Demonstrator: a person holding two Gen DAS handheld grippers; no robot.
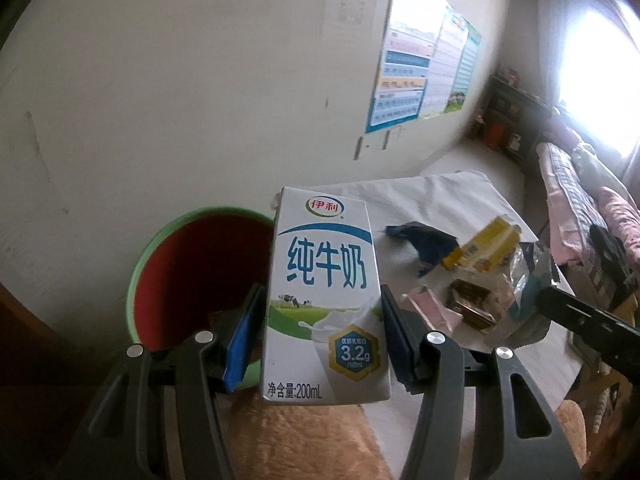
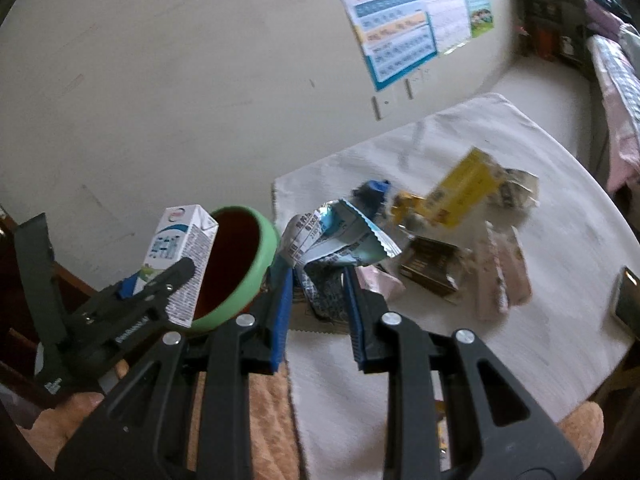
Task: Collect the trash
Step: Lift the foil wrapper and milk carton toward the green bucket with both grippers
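- While your left hand-held gripper [image 1: 322,332] is clamped on the milk carton [image 1: 324,320], the bin [image 1: 160,248] sits just left of it and a bit behind, so that's your nearer arm for the drop.
- Carton's long axis is upright; looks like a short swing left puts it over the green rim.
- Your right hand-held gripper [image 2: 318,312] is pinched on the crumpled foil wrapper [image 2: 332,248], held over the worktop [image 2: 560,280] just right of the bin.
- Rest of the trash is still piled on the worktop.
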